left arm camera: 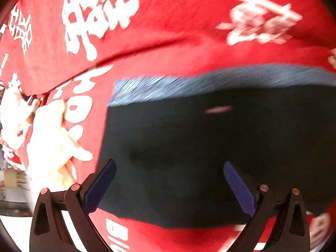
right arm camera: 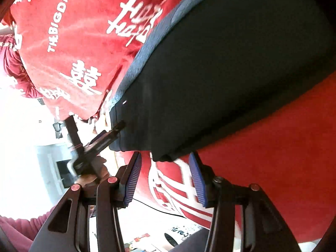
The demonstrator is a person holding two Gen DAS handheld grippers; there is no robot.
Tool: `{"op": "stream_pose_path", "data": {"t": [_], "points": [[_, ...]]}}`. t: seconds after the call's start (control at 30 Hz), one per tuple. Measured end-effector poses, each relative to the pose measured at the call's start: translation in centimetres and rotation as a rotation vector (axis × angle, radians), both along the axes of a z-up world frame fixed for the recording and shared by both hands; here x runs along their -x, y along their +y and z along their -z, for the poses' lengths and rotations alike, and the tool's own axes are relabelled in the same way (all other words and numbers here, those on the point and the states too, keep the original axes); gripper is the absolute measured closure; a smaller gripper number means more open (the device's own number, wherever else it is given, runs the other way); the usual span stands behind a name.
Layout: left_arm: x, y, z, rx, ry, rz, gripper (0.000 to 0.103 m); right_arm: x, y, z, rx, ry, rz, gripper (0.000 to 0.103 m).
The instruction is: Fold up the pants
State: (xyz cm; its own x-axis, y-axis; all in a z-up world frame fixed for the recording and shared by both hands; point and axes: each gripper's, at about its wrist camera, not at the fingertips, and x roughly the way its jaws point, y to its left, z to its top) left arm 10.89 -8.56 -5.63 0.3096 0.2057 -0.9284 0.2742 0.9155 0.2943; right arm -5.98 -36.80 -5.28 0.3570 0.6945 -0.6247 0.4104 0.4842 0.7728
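Observation:
Dark pants (left arm camera: 189,147) with a blue-grey waistband (left arm camera: 189,84) lie flat on a red cloth (left arm camera: 168,31) printed with white characters. My left gripper (left arm camera: 169,164) hovers over them, jaws wide open and nothing pinched. In the right wrist view the pants (right arm camera: 220,73) stretch from the middle to the upper right, waistband (right arm camera: 147,48) along their left side. My right gripper (right arm camera: 164,156) is open, and the pants' near corner lies just beyond its fingertips without being pressed. The left gripper (right arm camera: 98,140) shows there too, its tip by the pants' left edge.
A white and pale yellow soft object (left arm camera: 46,147) lies on the red cloth at the left. A hand (right arm camera: 92,176) and a pink sleeve (right arm camera: 16,231) hold the left gripper. Printed papers (right arm camera: 184,231) lie below the cloth's edge. A white cabinet (right arm camera: 58,168) stands behind.

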Motion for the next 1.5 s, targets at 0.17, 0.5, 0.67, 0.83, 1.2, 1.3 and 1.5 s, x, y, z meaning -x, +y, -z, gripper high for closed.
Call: {"op": "stream_pose_path", "data": {"t": [0.17,0.5,0.67,0.83,1.2,1.3,1.5], "points": [[-0.6,3.1,1.0,0.179,0.039,-0.006,0.0,-1.5,2.7,1.3,0.011,-0.009,-0.034,0.052],[-0.7,3.5,1.3,0.231,0.014,0.048,0.0,-3.1,2.7,2.4,-0.02,-0.018,0.046,0.052],[-0.7,3.6,1.0,0.236,0.027,0.053,0.0,-3.8,2.9,1.5,0.032,0.02,0.055,0.091],[-0.4,3.5,1.2,0.225,0.006,0.069,0.0,-1.1,4.0,1.8,0.152,0.05,0.025,0.093],[2.8,-2.4,-3.5,0.24,0.011,0.096,0.0,1.3,-1.6,-2.5,0.278,0.02,0.001,0.048],[3.8,-6.6,-3.3,0.298,0.037,0.139,0.0,1.2,-4.8,-1.7,0.225,0.033,0.089,0.048],[5.1,-13.8,-0.9,0.402,0.109,0.132,0.0,1.8,-7.0,1.8,0.078,0.066,0.23,0.056]]}}
